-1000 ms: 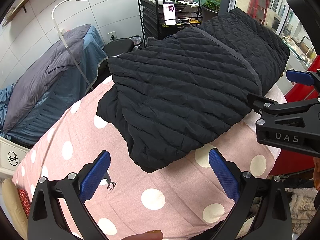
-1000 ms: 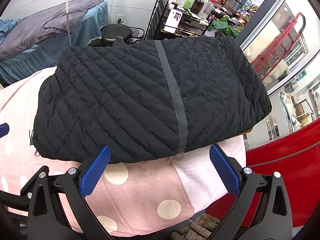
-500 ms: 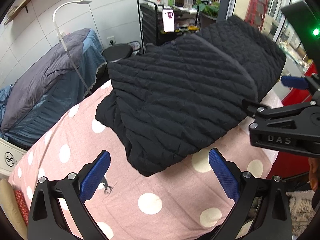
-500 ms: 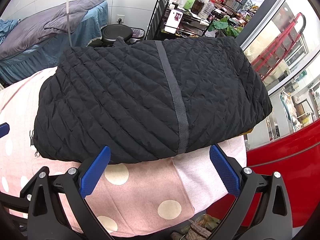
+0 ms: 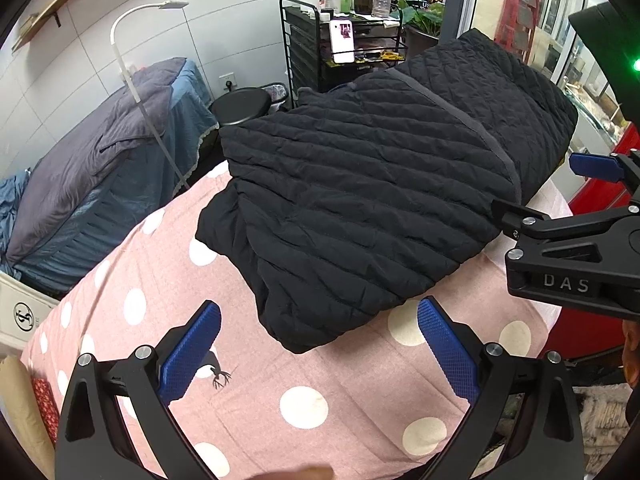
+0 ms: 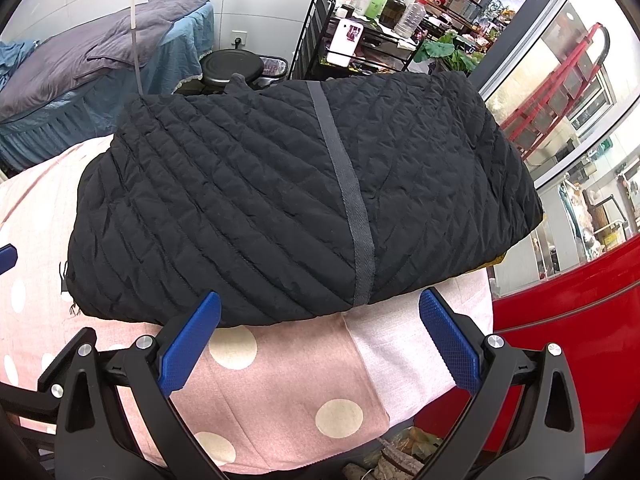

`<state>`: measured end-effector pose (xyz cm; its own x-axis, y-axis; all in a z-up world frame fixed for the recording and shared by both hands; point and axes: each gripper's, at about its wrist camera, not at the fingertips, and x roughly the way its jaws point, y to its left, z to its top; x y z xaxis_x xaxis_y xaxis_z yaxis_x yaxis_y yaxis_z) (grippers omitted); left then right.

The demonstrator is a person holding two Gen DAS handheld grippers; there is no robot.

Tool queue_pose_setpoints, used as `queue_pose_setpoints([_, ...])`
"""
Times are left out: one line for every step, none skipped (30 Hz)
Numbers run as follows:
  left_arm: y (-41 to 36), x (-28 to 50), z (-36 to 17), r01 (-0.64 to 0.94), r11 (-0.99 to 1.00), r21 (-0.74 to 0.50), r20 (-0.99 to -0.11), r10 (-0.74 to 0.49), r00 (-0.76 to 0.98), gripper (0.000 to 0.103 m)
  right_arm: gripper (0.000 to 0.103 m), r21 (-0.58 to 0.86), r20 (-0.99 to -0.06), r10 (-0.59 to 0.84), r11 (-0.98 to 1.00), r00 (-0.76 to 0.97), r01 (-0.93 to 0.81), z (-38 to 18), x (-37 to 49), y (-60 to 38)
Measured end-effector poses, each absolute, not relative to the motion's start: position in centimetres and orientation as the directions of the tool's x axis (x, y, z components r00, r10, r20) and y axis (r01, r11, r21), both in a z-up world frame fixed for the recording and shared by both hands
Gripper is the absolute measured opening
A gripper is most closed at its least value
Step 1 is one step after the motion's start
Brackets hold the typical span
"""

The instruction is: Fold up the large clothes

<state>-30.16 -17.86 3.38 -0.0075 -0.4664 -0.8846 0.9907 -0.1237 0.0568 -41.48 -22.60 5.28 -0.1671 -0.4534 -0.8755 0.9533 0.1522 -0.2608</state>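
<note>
A black quilted jacket (image 5: 360,184) lies folded into a thick bundle on a pink cloth with white dots (image 5: 248,392); a grey band crosses the jacket (image 6: 344,184). My left gripper (image 5: 320,344) hovers open just short of the bundle's near corner, nothing between its blue pads. In the right wrist view the right gripper (image 6: 320,340) stands open at the jacket's near edge, over the pink cloth (image 6: 280,376), holding nothing. The right gripper's black body also shows at the right edge of the left wrist view (image 5: 572,256).
A bed with grey and blue covers (image 5: 100,168) stands to the left with a white lamp (image 5: 132,56). Behind the jacket are a black stool (image 5: 240,106) and a black wire rack of bottles (image 5: 344,40). A red surface (image 6: 568,344) borders the table's right side.
The left gripper has drawn back and tilted a little, so the jacket sits slightly farther off in its view. The right gripper and the jacket have stayed put.
</note>
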Motion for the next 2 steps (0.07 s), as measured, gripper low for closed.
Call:
queue_pose_setpoints([-17.81,-30.14,3.39,0.991,-0.123,0.058,-0.884,-0.468,-0.006,0.097,0.097,-0.261,-0.875,-0.453,0.152,-0.168,0.953,5.29,-41.48,-22.57])
queue_pose_setpoints([-17.75,-30.12,3.37,0.991,-0.123,0.055,-0.885,-0.466,-0.009,0.097,0.097,-0.261,-0.876,-0.453,0.152,-0.167,0.953,5.29,-41.48,-22.56])
